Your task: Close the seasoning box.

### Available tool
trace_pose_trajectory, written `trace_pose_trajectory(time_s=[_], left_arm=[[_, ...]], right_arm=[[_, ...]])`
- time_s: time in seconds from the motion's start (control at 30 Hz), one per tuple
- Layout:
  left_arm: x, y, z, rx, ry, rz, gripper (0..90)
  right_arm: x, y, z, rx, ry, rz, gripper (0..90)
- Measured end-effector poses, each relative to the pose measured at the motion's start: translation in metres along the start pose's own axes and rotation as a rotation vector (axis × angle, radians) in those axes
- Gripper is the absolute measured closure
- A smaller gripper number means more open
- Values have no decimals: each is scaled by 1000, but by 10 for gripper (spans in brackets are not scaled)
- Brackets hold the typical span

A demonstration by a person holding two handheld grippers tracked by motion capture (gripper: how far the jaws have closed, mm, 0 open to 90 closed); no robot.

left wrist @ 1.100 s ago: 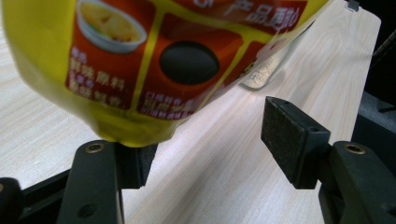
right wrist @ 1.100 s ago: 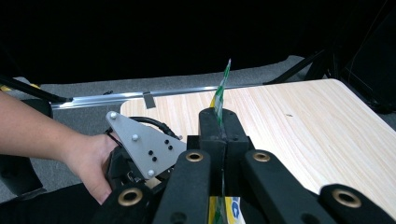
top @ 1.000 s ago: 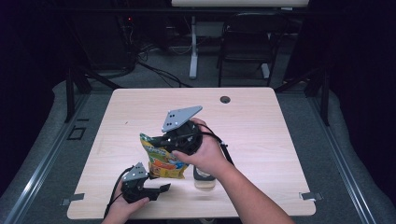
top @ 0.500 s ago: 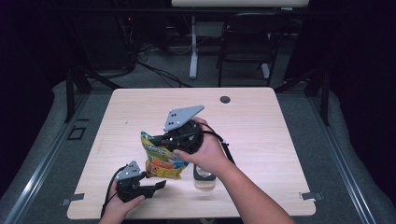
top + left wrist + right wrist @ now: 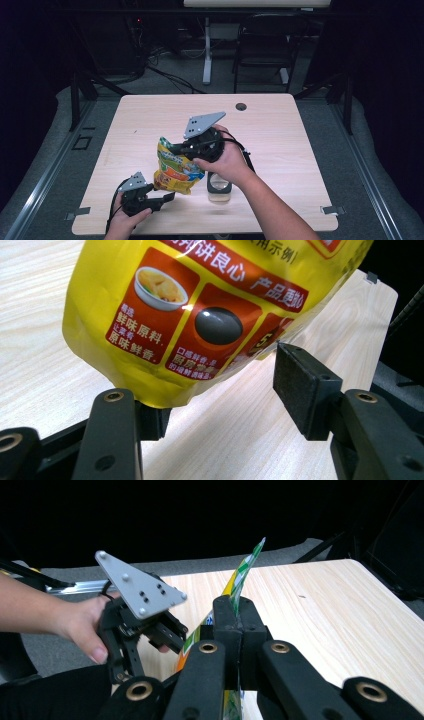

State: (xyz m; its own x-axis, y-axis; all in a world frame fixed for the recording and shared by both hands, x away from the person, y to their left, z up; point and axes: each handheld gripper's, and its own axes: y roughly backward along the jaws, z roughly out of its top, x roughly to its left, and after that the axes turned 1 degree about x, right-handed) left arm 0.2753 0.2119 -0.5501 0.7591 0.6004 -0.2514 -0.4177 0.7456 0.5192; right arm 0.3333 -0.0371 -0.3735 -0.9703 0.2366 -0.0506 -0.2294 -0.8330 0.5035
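Observation:
A yellow snack bag [image 5: 175, 170] with red and green print hangs above the wooden table [image 5: 300, 145]. My right gripper [image 5: 176, 148] is shut on its top edge, and in the right gripper view the closed jaws [image 5: 234, 612] pinch the bag's thin upper seam [image 5: 246, 570]. My left gripper [image 5: 167, 196] sits low at the front left, open, with its jaws under the bag's bottom. In the left gripper view the bag's lower end [image 5: 200, 315] hangs between the spread pads [image 5: 305, 390]. Its corner rests near the left pad, while the right pad stands apart from it.
A small clear jar with a dark lid [image 5: 219, 186] stands on the table just under my right wrist. A black round grommet [image 5: 241, 106] is set near the far edge. Beyond the table are a chair [image 5: 260, 50] and cables on the floor.
The left gripper has edged slightly to the left below the bag. The right gripper and the bag have stayed almost still.

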Motion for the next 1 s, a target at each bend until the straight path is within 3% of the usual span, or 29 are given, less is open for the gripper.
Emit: trace_pose_trajectory(time_s=[0.4,0.7,1.0], left_arm=[[3,5,-3,-12,17,26,435],[2,10,-6,-1,-3,69,436],[3,13,-9,1,7,56,434]], right_arm=[[-5,-1,-8,12,-5,6,900],[-4,-3,-13,20,2,16,900],[-5,-3,-21,33,6,21,900]])
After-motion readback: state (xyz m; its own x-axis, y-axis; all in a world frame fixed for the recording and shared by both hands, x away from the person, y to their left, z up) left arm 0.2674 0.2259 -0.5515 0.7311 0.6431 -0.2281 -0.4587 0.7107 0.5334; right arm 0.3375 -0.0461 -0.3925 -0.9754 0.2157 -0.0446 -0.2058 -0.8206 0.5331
